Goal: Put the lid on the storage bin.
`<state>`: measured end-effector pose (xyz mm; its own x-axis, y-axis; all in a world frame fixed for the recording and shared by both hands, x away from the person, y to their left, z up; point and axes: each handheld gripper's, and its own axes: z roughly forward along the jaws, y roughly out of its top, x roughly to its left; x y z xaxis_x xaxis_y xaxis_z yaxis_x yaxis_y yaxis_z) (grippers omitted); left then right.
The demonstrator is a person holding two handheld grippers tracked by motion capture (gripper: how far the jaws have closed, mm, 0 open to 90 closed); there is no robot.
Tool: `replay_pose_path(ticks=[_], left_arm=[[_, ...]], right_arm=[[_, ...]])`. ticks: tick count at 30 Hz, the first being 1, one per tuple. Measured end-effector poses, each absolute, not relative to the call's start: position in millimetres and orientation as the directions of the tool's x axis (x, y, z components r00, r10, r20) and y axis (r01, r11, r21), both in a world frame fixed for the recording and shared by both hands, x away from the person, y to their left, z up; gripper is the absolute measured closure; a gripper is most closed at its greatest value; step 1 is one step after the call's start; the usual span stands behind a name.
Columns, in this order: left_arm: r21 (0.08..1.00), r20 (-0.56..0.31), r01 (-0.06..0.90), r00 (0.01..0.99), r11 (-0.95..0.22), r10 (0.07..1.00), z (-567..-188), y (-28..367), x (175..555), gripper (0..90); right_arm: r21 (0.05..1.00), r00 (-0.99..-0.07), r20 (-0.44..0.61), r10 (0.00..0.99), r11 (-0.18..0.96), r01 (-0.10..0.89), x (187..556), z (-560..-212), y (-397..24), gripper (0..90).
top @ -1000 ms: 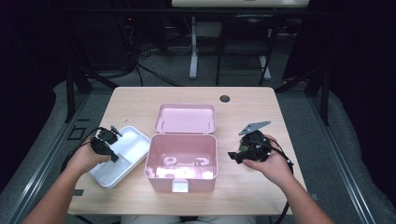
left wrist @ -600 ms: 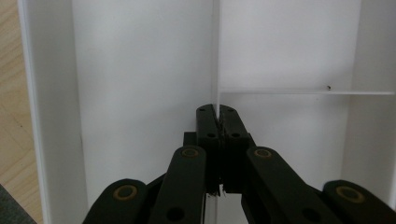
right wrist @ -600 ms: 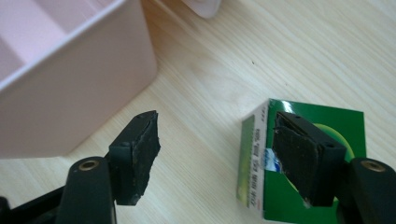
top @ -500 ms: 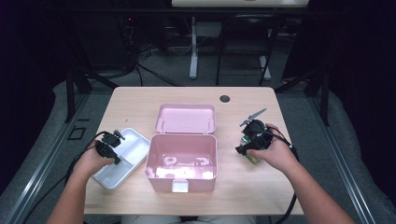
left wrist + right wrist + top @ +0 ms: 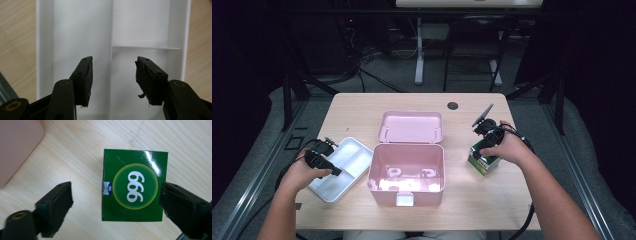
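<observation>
A small green cardboard box (image 5: pixel 134 185) marked 999 sits on the wooden counter (image 5: pixel 512 200), right of the open pink plastic case (image 5: pixel 407 172). The right tongs (image 5: pixel 115 200) have just widened and now straddle it, ready to grip. The left tongs (image 5: pixel 113 75) have just opened, empty, above the white divided tray (image 5: pixel 75 30), apparently letting it go.

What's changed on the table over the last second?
The right gripper moved away from the pink box to hang over the green carton, jaws just opened, wide of it. The left gripper stayed over the white tray; its jaws just opened, nothing between them. Box, tray and carton kept their places.
</observation>
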<state>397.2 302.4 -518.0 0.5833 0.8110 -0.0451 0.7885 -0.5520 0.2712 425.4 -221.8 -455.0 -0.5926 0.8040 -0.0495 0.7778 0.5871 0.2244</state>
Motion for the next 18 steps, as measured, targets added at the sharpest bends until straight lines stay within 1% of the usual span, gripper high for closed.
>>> replay_pose_path(ticks=[2, 4, 6, 9, 11, 16, 18], left_arm=[[0.283, -0.069, 0.786, 0.588, -0.55, 0.806, -519.2, 303.0, 396.8, 46.4], [0.281, -0.081, 0.8, 0.57, -0.53, 0.818, -520.7, 303.7, 396.7, 46.6], [0.277, -0.081, 0.801, 0.57, -0.531, 0.818, -520.3, 305.5, 397.1, 47.0], [0.284, -0.088, 0.795, 0.579, -0.536, 0.811, -518.6, 306.8, 396.7, 46.7], [0.283, -0.105, 0.806, 0.566, -0.521, 0.818, -517.9, 306.9, 396.0, 46.4], [0.3, -0.106, 0.806, 0.56, -0.51, 0.822, -516.6, 309.6, 396.1, 45.2], [0.303, -0.114, 0.811, 0.553, -0.501, 0.825, -516.8, 310.1, 395.7, 44.9]], right_arm=[[0.2, -0.592, -0.044, 0.805, 0.588, 0.784, 431.4, -457.4, -221.5, 6.6], [0.177, -0.591, -0.056, 0.804, 0.591, 0.787, 437.0, -461.0, -221.7, 2.2], [0.151, -0.592, -0.065, 0.803, 0.594, 0.79, 441.2, -465.1, -222.4, 0.0], [0.121, -0.597, -0.064, 0.8, 0.6, 0.791, 445.3, -471.6, -224.9, 0.0], [0.107, -0.596, -0.057, 0.801, 0.598, 0.794, 447.3, -475.4, -226.5, 0.0], [0.108, -0.587, -0.029, 0.809, 0.587, 0.803, 451.4, -480.0, -231.2, 0.2], [0.103, -0.588, -0.013, 0.809, 0.586, 0.804, 452.8, -482.4, -233.5, 4.1]])
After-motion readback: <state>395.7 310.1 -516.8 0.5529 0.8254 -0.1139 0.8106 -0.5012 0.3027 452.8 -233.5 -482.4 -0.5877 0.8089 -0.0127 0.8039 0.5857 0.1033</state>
